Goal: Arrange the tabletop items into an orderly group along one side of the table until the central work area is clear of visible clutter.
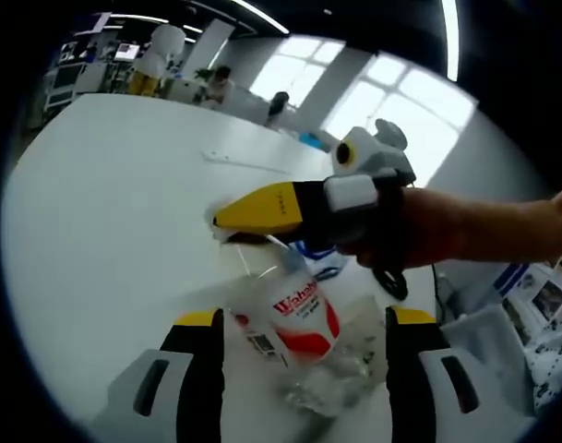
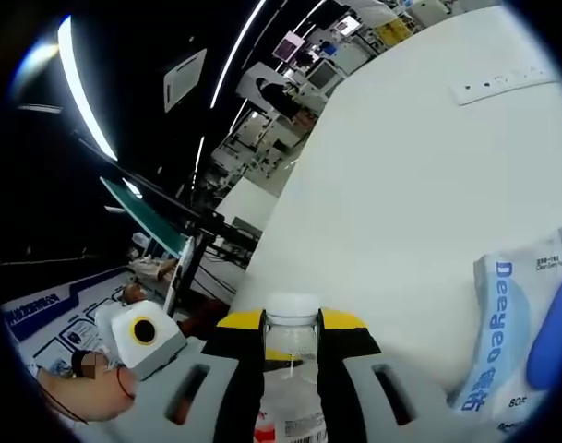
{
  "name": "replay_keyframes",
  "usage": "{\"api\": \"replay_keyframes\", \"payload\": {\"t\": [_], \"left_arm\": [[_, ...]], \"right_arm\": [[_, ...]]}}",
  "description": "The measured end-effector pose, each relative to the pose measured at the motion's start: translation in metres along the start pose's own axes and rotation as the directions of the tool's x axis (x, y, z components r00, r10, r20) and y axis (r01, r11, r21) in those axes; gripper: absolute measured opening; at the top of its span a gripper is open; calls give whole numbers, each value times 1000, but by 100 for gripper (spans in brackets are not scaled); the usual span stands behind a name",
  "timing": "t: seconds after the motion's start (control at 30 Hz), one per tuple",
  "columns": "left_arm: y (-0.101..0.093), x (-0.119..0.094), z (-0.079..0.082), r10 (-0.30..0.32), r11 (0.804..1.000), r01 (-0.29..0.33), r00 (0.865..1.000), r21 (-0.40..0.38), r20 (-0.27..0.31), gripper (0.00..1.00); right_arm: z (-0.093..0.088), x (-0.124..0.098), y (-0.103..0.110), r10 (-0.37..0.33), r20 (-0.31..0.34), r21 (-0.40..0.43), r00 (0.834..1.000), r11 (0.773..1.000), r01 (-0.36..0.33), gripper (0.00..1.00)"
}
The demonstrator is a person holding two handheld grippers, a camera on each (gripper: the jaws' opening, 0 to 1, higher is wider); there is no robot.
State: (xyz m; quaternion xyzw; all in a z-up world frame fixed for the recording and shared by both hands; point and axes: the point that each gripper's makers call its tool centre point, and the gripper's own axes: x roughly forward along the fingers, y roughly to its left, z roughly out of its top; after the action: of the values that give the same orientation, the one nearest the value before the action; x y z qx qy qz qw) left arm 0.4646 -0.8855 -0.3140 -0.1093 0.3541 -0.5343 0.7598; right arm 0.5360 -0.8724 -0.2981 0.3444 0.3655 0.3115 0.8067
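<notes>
— Clear plastic, that water bottle (image 1: 294, 318)? Where is it?

— On the white table (image 1: 114, 231), lying tilted, red-and-white label up, between the left gripper (image 1: 304, 355) jaws, which stand wide apart and touch nothing.

— And the right gripper (image 2: 292, 346)?

— Its yellow-tipped jaws are clamped on the bottle's neck, just under the white cap (image 2: 292, 308). A hand (image 1: 419, 226) holds it.

— Anything nearby?

— A blue-and-white wipes packet (image 2: 520, 323) just beside it; a white power strip (image 2: 500, 83) well apart.

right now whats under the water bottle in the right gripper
Under the water bottle lies crumpled clear plastic on the white table. The right gripper clamps its neck; whatever lies beneath the plastic is hidden.
</notes>
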Motion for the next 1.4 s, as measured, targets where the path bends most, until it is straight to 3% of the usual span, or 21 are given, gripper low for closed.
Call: {"api": "replay_keyframes", "payload": {"t": [0.4, 0.6, 1.1, 1.4], "left_arm": [[5, 5, -5, -33, 999, 33, 999, -25, -18, 57], [5, 7, -7, -38, 999, 38, 999, -2, -29, 49], [4, 0, -1, -36, 999, 36, 999, 37, -9, 45], [8, -4, 10, -20, 993, 19, 1000, 118, 0, 43]], "right_arm": [[4, -2, 18, 68, 15, -70, 998, 995, -67, 17], [3, -4, 23, 77, 9, -96, 997, 993, -75, 17], [6, -7, 34, 96, 21, -133, 995, 987, -93, 17], [13, -10, 46, 123, 39, -188, 992, 976, -113, 17]]}}
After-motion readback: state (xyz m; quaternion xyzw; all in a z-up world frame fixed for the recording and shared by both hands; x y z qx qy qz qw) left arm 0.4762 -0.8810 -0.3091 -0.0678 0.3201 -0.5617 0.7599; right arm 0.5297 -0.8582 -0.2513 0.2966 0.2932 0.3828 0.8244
